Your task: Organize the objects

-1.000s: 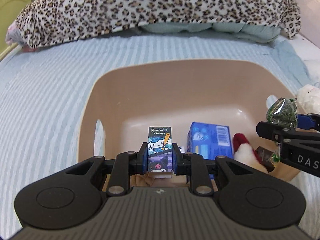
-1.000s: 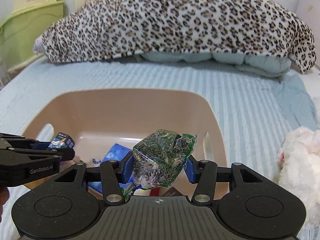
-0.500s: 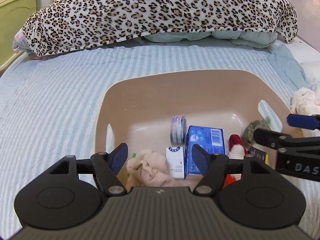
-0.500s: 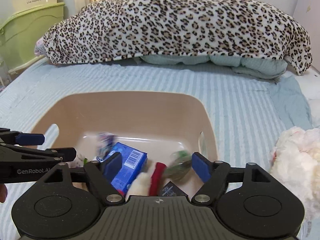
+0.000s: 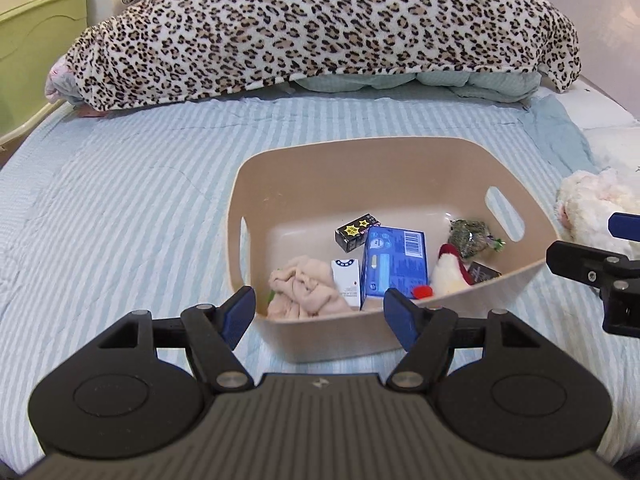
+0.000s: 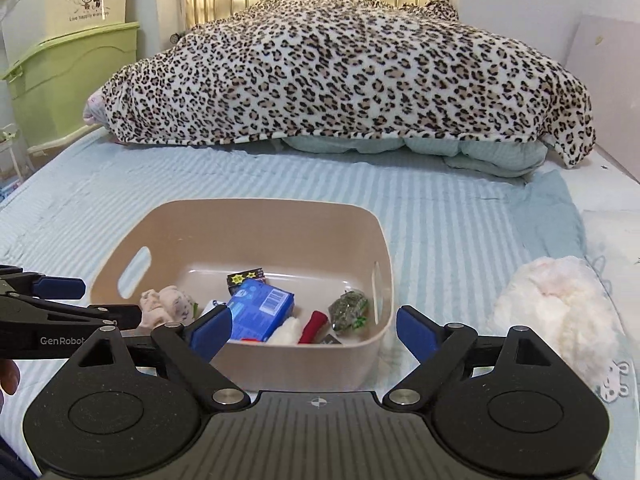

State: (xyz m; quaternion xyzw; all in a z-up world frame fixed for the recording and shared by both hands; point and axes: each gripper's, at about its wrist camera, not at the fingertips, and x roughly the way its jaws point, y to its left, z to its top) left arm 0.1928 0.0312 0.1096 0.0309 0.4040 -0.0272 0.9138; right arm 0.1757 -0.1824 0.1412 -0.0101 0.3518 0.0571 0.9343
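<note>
A beige plastic basket [image 5: 304,160] [image 6: 384,248] stands on the striped bed. It holds a blue box [image 5: 394,266] [image 6: 260,308], a small black box with stars [image 5: 356,232] [image 6: 245,279], a clear bag of green herbs [image 5: 470,236] [image 6: 347,307], a white carton [image 5: 346,282], a crumpled pink cloth [image 5: 304,292] [image 6: 164,304] and a red and white plush [image 5: 450,270] [image 6: 308,326]. My left gripper [image 5: 319,318] is open and empty just in front of the basket's near wall. My right gripper [image 6: 313,330] is open and empty above the near rim.
A white fluffy plush [image 6: 560,308] [image 5: 592,204] lies on the bed right of the basket. A leopard-print blanket [image 6: 352,76] is heaped across the far side. A green cabinet [image 6: 68,80] stands at the far left. The other gripper shows at each view's edge.
Both grippers opened and dropped their loads into the basket: the small cartoon box from the left, the herb bag from the right. Both then pulled back and up from the basket.
</note>
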